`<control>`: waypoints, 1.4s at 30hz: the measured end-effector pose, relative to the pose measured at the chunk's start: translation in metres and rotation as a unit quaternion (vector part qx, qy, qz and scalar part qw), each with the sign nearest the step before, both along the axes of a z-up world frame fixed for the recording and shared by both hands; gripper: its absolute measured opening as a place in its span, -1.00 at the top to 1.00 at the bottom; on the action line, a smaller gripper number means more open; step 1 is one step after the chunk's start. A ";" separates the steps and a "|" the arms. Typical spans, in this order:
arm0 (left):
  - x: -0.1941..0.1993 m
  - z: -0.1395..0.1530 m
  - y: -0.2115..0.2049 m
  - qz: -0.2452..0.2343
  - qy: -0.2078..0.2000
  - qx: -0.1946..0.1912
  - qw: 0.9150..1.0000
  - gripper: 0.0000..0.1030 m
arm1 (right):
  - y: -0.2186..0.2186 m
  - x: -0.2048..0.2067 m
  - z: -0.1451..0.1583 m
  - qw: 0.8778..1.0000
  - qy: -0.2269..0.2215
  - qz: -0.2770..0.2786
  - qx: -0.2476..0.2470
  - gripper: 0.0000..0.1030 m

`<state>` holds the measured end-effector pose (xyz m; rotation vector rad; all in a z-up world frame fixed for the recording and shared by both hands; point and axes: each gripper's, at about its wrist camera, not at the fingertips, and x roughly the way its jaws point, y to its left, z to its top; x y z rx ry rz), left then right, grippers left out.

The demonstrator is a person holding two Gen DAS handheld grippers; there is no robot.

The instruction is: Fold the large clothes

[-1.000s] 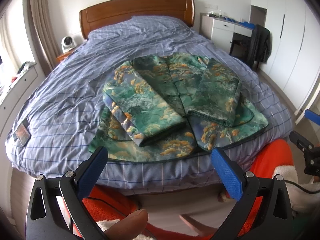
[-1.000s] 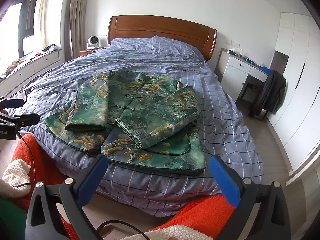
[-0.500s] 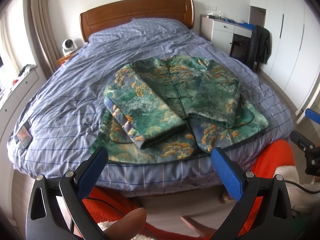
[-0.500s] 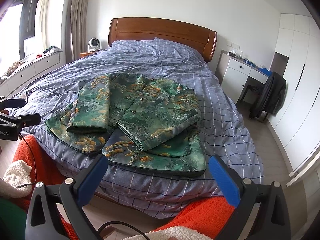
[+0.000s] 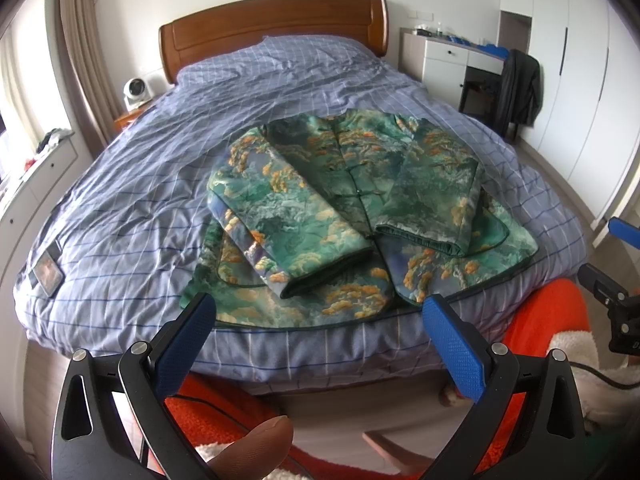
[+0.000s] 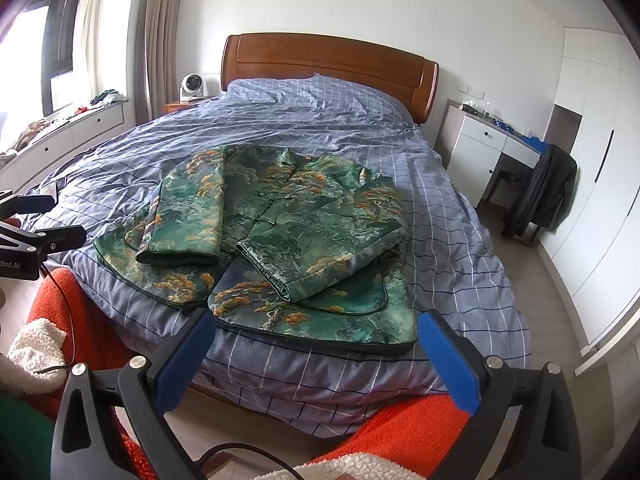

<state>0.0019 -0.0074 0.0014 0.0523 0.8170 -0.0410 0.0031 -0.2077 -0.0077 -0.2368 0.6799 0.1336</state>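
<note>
Both grippers idle, off the bed's foot edge, nothing held.

Left gripper (image 5: pixel 318 320): jaws spread wide, blue pads empty, hovering just short of the foot edge of the bed (image 5: pixel 120 208). A fingertip (image 5: pixel 256 446) shows at the bottom of the left wrist view, between the gripper's arms.

Right gripper (image 6: pixel 314 338): jaws also wide apart, empty, same standoff from the foot edge. Its blue pad and black body also show at the right margin of the left wrist view; the left one shows at the left margin of the right wrist view.

Jacket (image 5: pixel 352 216): green brocade with orange patches, lying flat on the blue checked duvet, front up, collar toward the wooden headboard (image 5: pixel 276 28), hem along the foot edge. Both sleeves are folded in over the front. The left sleeve (image 5: pixel 288 224) runs diagonally and its cuff ends near the hem; the right sleeve (image 5: pixel 436 196) lies across the right half, cuff near the front closure. The hem is unfolded and touches neither gripper.

Orange fleecy fabric (image 6: pixel 404 428) with white trim sits below both grippers, at the foot of the bed.

Background: white desk (image 6: pixel 488 144) right of the headboard, a dark garment (image 6: pixel 548 192) hung over a chair beside it, a small white fan (image 6: pixel 191 86) on the nightstand at left.
</note>
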 end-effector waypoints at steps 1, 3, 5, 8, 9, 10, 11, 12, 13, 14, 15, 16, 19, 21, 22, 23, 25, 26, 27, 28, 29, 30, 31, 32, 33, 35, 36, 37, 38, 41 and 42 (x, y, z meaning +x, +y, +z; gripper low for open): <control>0.000 0.000 0.000 0.000 0.000 0.001 1.000 -0.99 | 0.001 0.000 0.000 1.000 0.000 0.001 0.000 -1.00; 0.001 0.001 0.000 -0.001 -0.001 0.001 1.000 -0.99 | 0.002 0.000 0.000 1.000 0.000 0.003 0.000 -1.00; 0.000 0.000 0.000 -0.001 0.000 0.000 1.000 -0.99 | 0.001 0.000 -0.001 1.000 -0.001 0.005 -0.001 -1.00; 0.002 0.000 -0.001 -0.003 0.000 0.001 1.000 -0.99 | 0.001 0.000 -0.001 1.000 -0.001 0.005 0.000 -1.00; 0.002 0.000 -0.001 -0.003 0.000 0.001 1.000 -0.99 | 0.002 0.000 -0.001 1.000 0.000 0.004 0.000 -1.00; 0.002 -0.001 -0.002 -0.004 0.000 0.002 1.000 -0.99 | 0.002 0.000 -0.001 1.000 0.001 0.004 0.001 -1.00; 0.002 -0.001 -0.002 -0.004 0.001 0.002 1.000 -0.99 | 0.002 -0.001 -0.002 1.000 0.002 0.004 0.001 -1.00; 0.002 -0.002 -0.002 -0.005 0.001 0.003 1.000 -0.99 | 0.002 -0.001 -0.003 1.000 0.003 0.005 0.001 -1.00; 0.002 -0.002 -0.003 -0.005 0.001 0.003 1.000 -0.99 | 0.003 -0.001 -0.003 1.000 0.003 0.005 0.002 -1.00; 0.002 -0.002 -0.003 -0.005 0.001 0.003 1.000 -0.99 | 0.003 -0.001 -0.004 1.000 0.004 0.005 0.002 -1.00; 0.002 -0.003 -0.003 -0.005 0.001 0.003 1.000 -0.99 | 0.003 -0.001 -0.005 1.000 0.004 0.006 0.002 -1.00; 0.000 -0.004 -0.004 -0.005 0.001 0.003 1.000 -0.99 | 0.003 -0.002 -0.005 1.000 0.004 0.006 0.003 -1.00; -0.001 -0.006 -0.006 -0.007 0.002 0.002 1.000 -0.99 | 0.003 -0.002 -0.006 1.000 0.006 0.006 0.003 -1.00; -0.002 -0.006 -0.006 -0.007 0.002 0.003 1.000 -0.99 | 0.004 -0.002 -0.007 1.000 0.008 0.007 0.004 -1.00; -0.002 -0.007 -0.006 -0.007 0.003 0.002 1.000 -0.99 | 0.004 -0.001 -0.008 1.000 0.008 0.008 0.004 -1.00; -0.002 -0.007 -0.006 -0.007 0.003 0.002 1.000 -0.99 | 0.004 -0.001 -0.008 1.000 0.009 0.008 0.005 -1.00; -0.002 -0.007 -0.007 -0.008 0.003 0.002 1.000 -0.99 | 0.004 -0.001 -0.009 1.000 0.010 0.009 0.005 -1.00; -0.002 -0.008 -0.007 -0.008 0.004 0.002 1.000 -0.99 | 0.004 0.000 -0.009 1.000 0.011 0.009 0.005 -1.00; -0.001 -0.008 -0.007 -0.008 0.005 0.002 1.000 -0.99 | 0.003 0.000 -0.010 1.000 0.012 0.009 0.005 -1.00; -0.001 -0.009 -0.008 -0.008 0.006 0.003 1.000 -0.99 | 0.003 0.001 -0.010 1.000 0.013 0.010 0.006 -1.00; 0.000 -0.009 -0.008 -0.008 0.006 0.003 1.000 -0.99 | 0.003 0.001 -0.010 1.000 0.014 0.010 0.006 -1.00; 0.000 -0.009 -0.008 -0.008 0.007 0.003 1.000 -0.99 | 0.003 0.002 -0.011 1.000 0.015 0.010 0.007 -1.00; 0.000 -0.009 -0.008 -0.009 0.008 0.003 1.000 -0.99 | 0.003 0.002 -0.011 1.000 0.014 0.011 0.006 -1.00; 0.000 -0.009 -0.008 -0.009 0.008 0.002 1.000 -0.99 | 0.003 0.002 -0.011 1.000 0.015 0.011 0.006 -1.00; 0.000 -0.009 -0.008 -0.009 0.008 0.002 1.000 -0.99 | 0.003 0.002 -0.012 1.000 0.014 0.012 0.006 -1.00; 0.000 -0.009 -0.008 -0.009 0.008 0.003 1.000 -0.99 | 0.003 0.002 -0.012 1.000 0.015 0.011 0.006 -1.00; 0.000 -0.009 -0.008 -0.009 0.008 0.003 1.000 -0.99 | 0.004 0.002 -0.012 1.000 0.015 0.011 0.006 -1.00; 0.000 -0.009 -0.008 -0.010 0.007 0.003 1.000 -0.99 | 0.004 0.002 -0.012 1.000 0.016 0.011 0.007 -1.00; 0.000 -0.009 -0.008 -0.010 0.006 0.003 1.000 -0.99 | 0.004 0.002 -0.012 1.000 0.015 0.011 0.006 -1.00; 0.000 -0.009 -0.009 -0.011 0.006 0.003 1.000 -0.99 | 0.004 0.002 -0.012 1.000 0.014 0.012 0.006 -1.00; 0.000 -0.009 -0.009 -0.011 0.006 0.004 1.000 -0.99 | 0.004 0.002 -0.012 1.000 0.014 0.012 0.006 -1.00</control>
